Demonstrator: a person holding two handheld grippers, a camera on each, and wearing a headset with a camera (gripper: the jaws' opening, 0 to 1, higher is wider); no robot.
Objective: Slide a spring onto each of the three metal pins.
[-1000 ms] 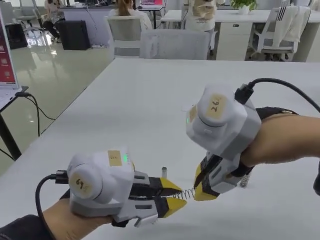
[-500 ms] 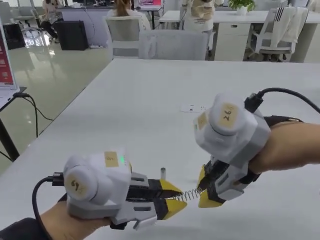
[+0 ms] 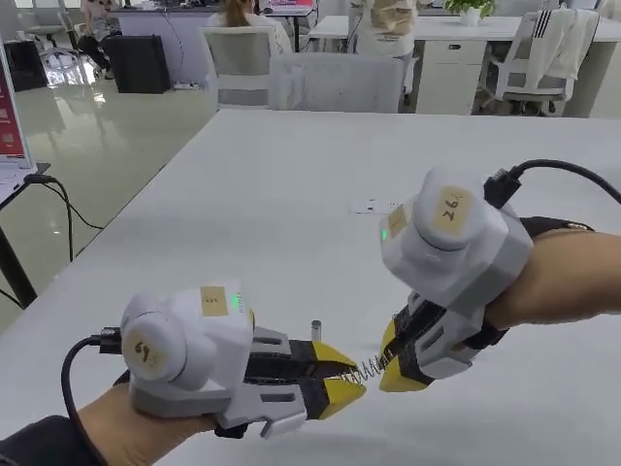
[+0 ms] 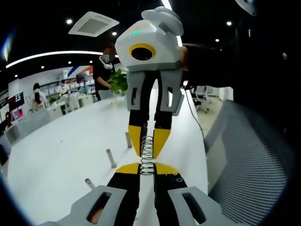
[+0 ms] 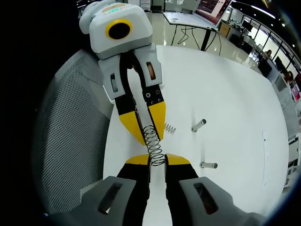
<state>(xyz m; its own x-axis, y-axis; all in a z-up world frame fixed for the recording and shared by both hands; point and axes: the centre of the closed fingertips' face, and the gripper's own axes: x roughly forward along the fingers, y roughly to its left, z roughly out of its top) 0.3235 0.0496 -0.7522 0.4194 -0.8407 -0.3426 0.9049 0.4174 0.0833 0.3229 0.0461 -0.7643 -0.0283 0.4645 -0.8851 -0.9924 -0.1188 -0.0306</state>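
Nearest the person, the left claw (image 3: 351, 377) is clenched on one end of a small coil spring (image 3: 370, 369), held above the white worktop (image 3: 291, 214). The right claw (image 3: 388, 364), facing it from the right, is clenched on the spring's other end, so the coil bridges the short gap between the two pairs of yellow tips. In the left gripper view the spring (image 4: 147, 155) runs straight up from that claw's own tips into those of the right claw (image 4: 146, 140). The right gripper view shows the same link from the other side.

Just beyond the left claw, a metal pin (image 3: 315, 330) stands upright on the worktop, bare of any spring. The left gripper view picks out three bare pins in a row on the far side of the claws: the nearest pin (image 4: 90, 183), the middle pin (image 4: 111, 158) and the far pin (image 4: 128, 139). A second spring (image 5: 170, 128) lies loose on the worktop, near the pins.

Farther off, a small white card (image 3: 374, 207) lies mid-worktop. A grey chair (image 3: 340, 85) stands at the far edge, with office desks and seated people behind it.
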